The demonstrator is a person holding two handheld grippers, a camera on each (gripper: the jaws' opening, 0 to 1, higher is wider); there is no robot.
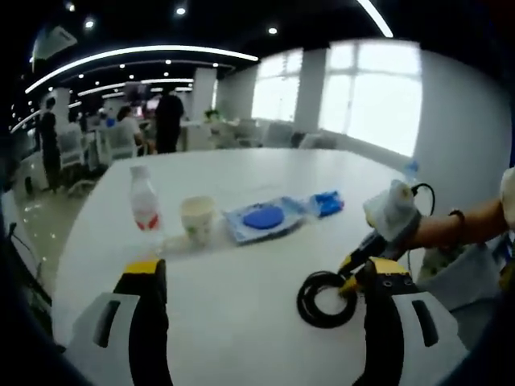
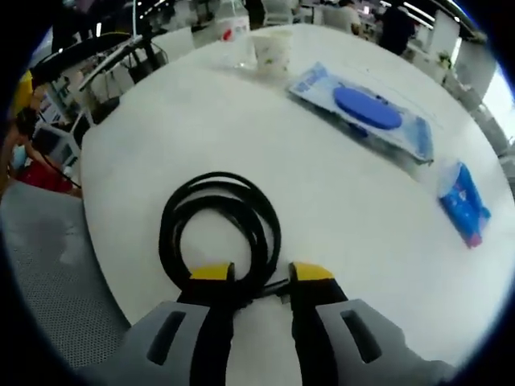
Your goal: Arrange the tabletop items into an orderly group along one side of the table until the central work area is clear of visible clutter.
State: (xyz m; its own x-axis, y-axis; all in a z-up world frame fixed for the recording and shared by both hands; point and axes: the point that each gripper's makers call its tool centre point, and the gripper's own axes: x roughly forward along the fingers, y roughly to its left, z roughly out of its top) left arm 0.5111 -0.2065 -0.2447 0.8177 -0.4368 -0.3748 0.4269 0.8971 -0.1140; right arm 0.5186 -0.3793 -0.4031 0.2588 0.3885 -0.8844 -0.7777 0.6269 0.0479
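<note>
Pinching the near edge of the coiled black cable (image 2: 219, 229), the right tool (image 2: 261, 275) rests low on the white tabletop (image 2: 161, 129). Left tool (image 1: 261, 277) hovers with jaws spread wide, nothing between them. Beyond it stand a bottle (image 1: 144, 199) and paper cup (image 1: 198, 218), then a blue wipes pack (image 1: 265, 217) and small blue packet (image 1: 327, 203).
</note>
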